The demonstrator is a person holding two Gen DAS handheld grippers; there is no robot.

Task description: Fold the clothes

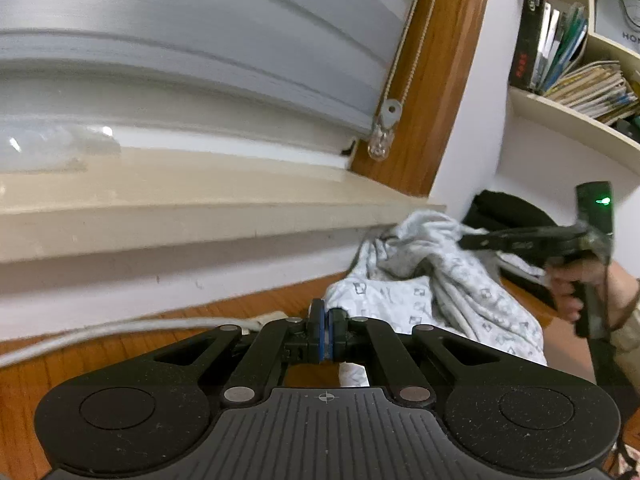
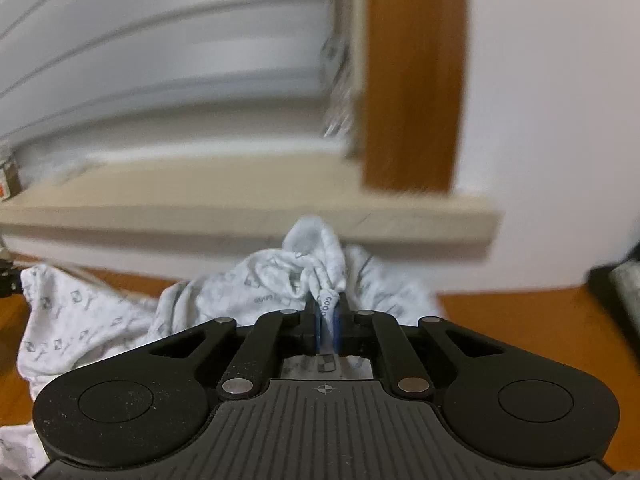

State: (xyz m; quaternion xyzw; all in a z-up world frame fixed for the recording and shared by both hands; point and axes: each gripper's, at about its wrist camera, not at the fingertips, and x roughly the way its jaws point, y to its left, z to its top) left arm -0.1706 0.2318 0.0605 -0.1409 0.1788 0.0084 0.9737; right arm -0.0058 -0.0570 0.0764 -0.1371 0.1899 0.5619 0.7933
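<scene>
A white patterned garment lies bunched on a wooden tabletop below a beige window sill, as a person works on it with two hand-held grippers. The right gripper has its blue-padded jaws drawn together on a gathered fold of the cloth, which rises in a peak just ahead of the fingertips and spills away to the gripper's left, where the fabric spreads flatter across the wood. In the left wrist view the same garment sits ahead and to the right of the left gripper, heaped against the wall under the end of the sill. The left gripper's jaws stand pressed together, pad against pad; whether a thin edge of the fabric is caught between them cannot be told, though the cloth lies touching or just beside the fingertips. The right gripper enters that view from the right, held in a hand and reaching into the top of the heap. A pale cable runs along the table to the left gripper's left. Grey window blinds hang above the sill, and shelves of books stand up to the right.
</scene>
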